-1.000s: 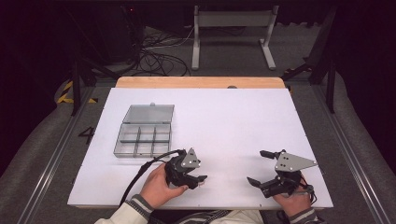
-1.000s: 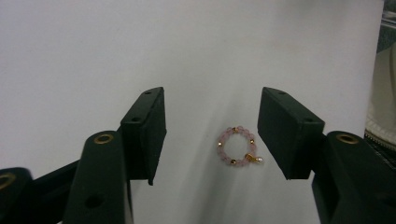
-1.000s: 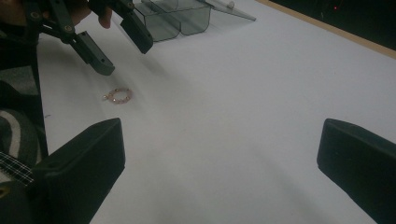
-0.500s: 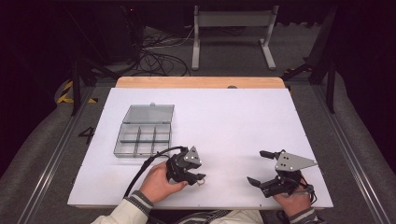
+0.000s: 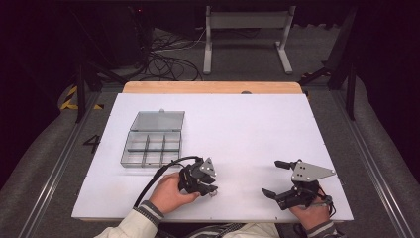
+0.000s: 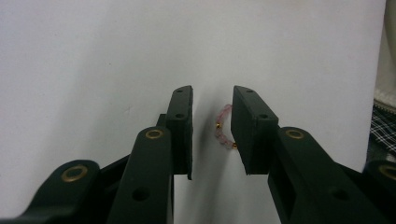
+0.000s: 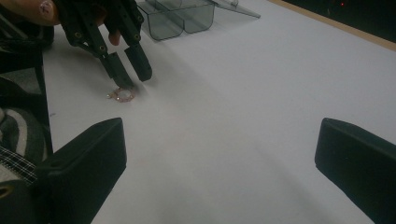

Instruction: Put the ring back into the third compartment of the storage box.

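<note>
- The pink beaded bracelet (image 6: 223, 127) lies flat on the white desk (image 5: 247, 129) near the front edge, at about 7 o'clock from the desk's middle.
- The left gripper (image 6: 212, 126) points down at it. In the left gripper view the bracelet sits between the two fingers (image 6: 181, 126), its visible arc tucked against the inner face of the finger at 3 o'clock, with bare desk between the beads and the finger at 9 o'clock.
- The left fingers have just been closing and now stand narrow, with the bracelet between them but not yet pinched as far as I can judge.
- In the right gripper view the bracelet (image 7: 121, 95) shows at the tips of the left gripper (image 7: 132, 74), partly outside them toward 6 o'clock, so the ring is off-centre in the gap.
- The right gripper (image 5: 282, 178) rests at the desk's 5 o'clock corner, fingers spread wide and empty, well apart from the bracelet; the left hand is plainly the nearer.
- The clear compartment box (image 5: 151, 146), lid open, sits at 10 o'clock from the left gripper (image 5: 210, 191).
</note>
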